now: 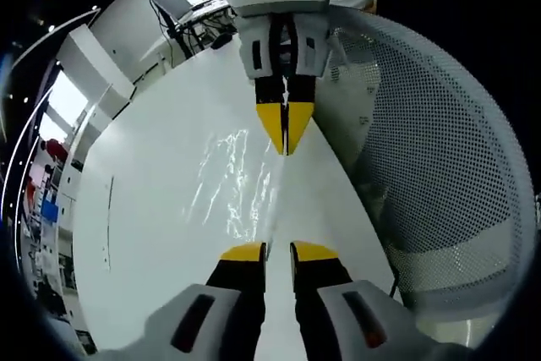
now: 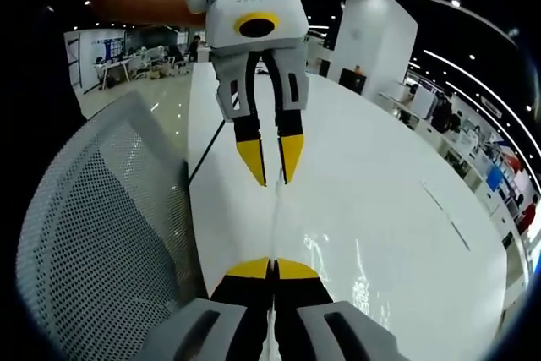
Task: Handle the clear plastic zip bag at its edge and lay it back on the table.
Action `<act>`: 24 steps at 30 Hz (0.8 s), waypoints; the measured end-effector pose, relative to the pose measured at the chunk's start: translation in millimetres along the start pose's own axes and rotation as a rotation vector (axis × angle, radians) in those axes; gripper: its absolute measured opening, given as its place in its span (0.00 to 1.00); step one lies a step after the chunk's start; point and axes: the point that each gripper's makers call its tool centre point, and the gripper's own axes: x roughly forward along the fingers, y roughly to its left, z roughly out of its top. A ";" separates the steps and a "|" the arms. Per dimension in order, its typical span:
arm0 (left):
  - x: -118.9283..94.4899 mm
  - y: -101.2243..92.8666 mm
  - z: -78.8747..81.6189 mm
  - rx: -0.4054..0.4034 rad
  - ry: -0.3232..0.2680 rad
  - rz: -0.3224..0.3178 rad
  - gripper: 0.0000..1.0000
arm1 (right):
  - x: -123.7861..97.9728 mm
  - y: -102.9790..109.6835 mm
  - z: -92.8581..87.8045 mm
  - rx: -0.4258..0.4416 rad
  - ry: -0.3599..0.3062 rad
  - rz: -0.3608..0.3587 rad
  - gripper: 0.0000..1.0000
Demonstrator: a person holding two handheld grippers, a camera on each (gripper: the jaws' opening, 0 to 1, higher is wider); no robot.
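Pinching the bag [image 1: 241, 183] edge in your clenched right claw [image 2: 272, 270], with the left claw [image 1: 278, 251] slightly parted around it, keeps it stretched above the desk [image 2: 380, 200], 12 o'clock from each.

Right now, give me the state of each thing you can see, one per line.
Clear plastic zip bag: stretched edge-on between the two claws, above the table.
Left claw: slightly open, tips at the bag's edge.
Right claw: shut on the bag's edge.
White table: bare where visible.
White mesh chair back: beside the table.
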 end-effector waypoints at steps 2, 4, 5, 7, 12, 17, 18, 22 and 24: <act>1.1 0.2 -0.5 0.013 0.000 0.002 0.07 | -0.2 -0.1 0.3 0.000 0.001 0.001 0.00; 1.3 1.0 -0.3 0.018 -0.002 0.005 0.05 | -0.1 0.0 0.8 0.001 0.003 0.003 0.00; 1.2 1.1 0.3 0.019 -0.005 0.006 0.04 | 0.1 0.3 0.8 0.002 0.003 0.004 0.00; 1.0 1.4 2.2 0.020 -0.011 0.006 0.03 | 0.4 0.8 0.5 0.005 0.006 0.007 0.00; 0.9 2.8 4.1 0.019 -0.016 0.010 0.00 | 1.2 2.6 0.9 0.013 0.012 0.014 0.00; 2.6 2.0 3.3 0.023 -0.010 0.009 0.00 | 1.0 2.7 0.2 0.016 0.015 0.014 0.00; 2.6 2.1 3.7 0.022 -0.011 0.010 0.00 | 0.9 2.5 0.1 0.017 0.014 0.014 0.00; 2.0 4.3 5.0 0.004 -0.018 0.024 0.00 | 0.2 1.6 0.3 0.020 0.012 0.007 0.00; 1.6 4.6 4.9 -0.008 -0.018 0.020 0.00 | -0.3 1.1 1.4 0.019 0.006 0.003 0.00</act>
